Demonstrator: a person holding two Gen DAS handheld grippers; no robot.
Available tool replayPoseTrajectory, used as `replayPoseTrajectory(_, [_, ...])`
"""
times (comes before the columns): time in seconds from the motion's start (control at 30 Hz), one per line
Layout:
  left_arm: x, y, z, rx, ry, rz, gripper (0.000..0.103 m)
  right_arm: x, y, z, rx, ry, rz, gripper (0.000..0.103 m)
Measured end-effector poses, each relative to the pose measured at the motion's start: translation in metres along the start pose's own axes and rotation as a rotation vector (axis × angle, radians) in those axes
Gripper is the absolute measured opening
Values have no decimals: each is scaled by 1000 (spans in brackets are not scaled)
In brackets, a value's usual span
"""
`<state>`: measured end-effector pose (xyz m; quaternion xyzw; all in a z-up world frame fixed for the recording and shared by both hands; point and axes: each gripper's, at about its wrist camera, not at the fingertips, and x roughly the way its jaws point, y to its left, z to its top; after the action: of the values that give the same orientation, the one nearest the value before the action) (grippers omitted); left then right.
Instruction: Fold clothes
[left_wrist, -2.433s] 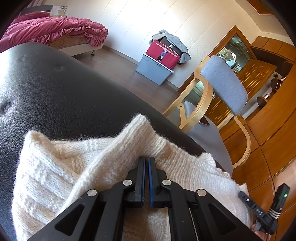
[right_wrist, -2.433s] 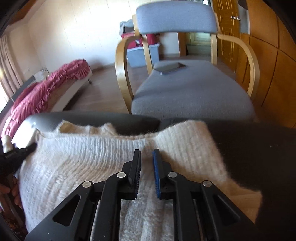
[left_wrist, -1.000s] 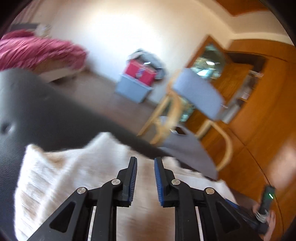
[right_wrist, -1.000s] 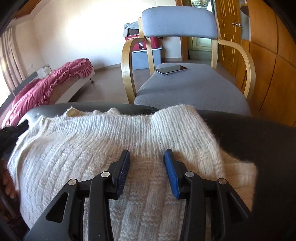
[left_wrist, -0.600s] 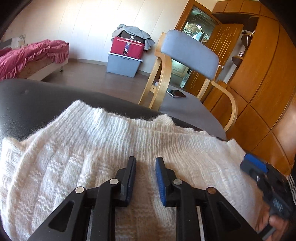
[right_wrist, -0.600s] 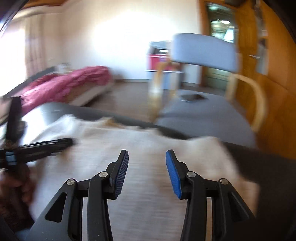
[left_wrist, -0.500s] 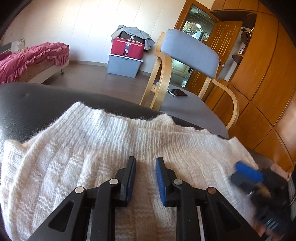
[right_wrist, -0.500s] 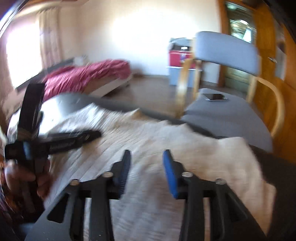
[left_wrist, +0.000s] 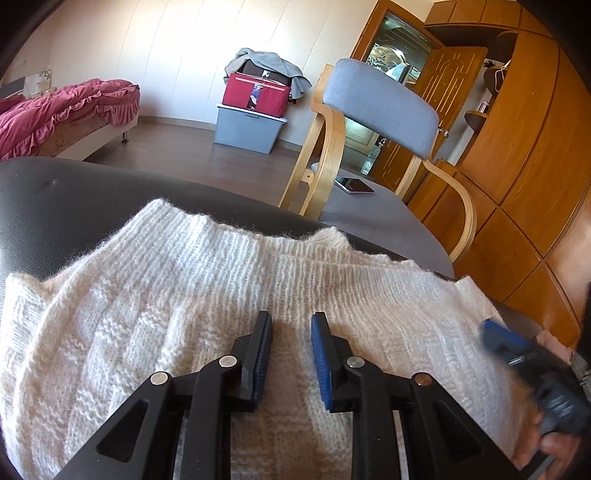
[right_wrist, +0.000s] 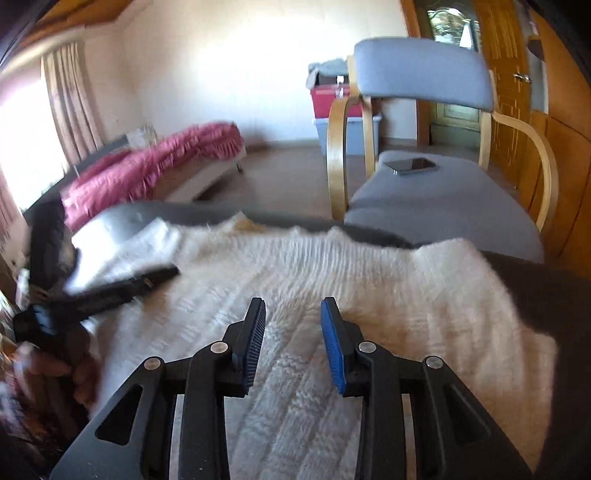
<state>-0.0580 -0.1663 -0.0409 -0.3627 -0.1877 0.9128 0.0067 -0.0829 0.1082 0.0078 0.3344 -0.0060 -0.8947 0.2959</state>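
Letting go came first: both claws had pinched the white sweater (left_wrist: 192, 295) moments before, and now the left gripper (left_wrist: 290, 332) hovered over its middle, released and empty. The right gripper (right_wrist: 291, 325) was released too, its jaws having narrowed a little with nothing between them. The sweater lay folded on the black cushion (left_wrist: 66, 195), just before the grey chair (left_wrist: 384, 107), so that fold looked done and a fresh grasp seemed due
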Motion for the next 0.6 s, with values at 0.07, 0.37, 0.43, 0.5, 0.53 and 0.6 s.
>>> replayPoseTrajectory(0.07, [0, 1, 0, -4, 0, -6, 22, -27, -4, 0, -7, -71, -47, 33])
replayPoseTrajectory(0.37, [0, 4, 0, -14, -1, -20, 22, -41, -83, -46, 195, 52, -165, 23])
replayPoseTrajectory(0.43, [-1, 8, 1, -33, -1, -43, 22, -42, -96, -50, 257, 53, -154, 11])
replayPoseTrajectory(0.5, [-1, 9, 1, -36, -3, -48, 22, -43, -97, -50, 265, 51, -142, 11])
replayPoseTrajectory(0.53, [-2, 9, 0, -36, -8, -49, 22, -42, -93, -49, 247, 54, -157, 11])
replayPoseTrajectory(0.6, [-10, 10, -1, -39, -46, -53, 22, -42, -84, -47, 200, 61, -190, 15])
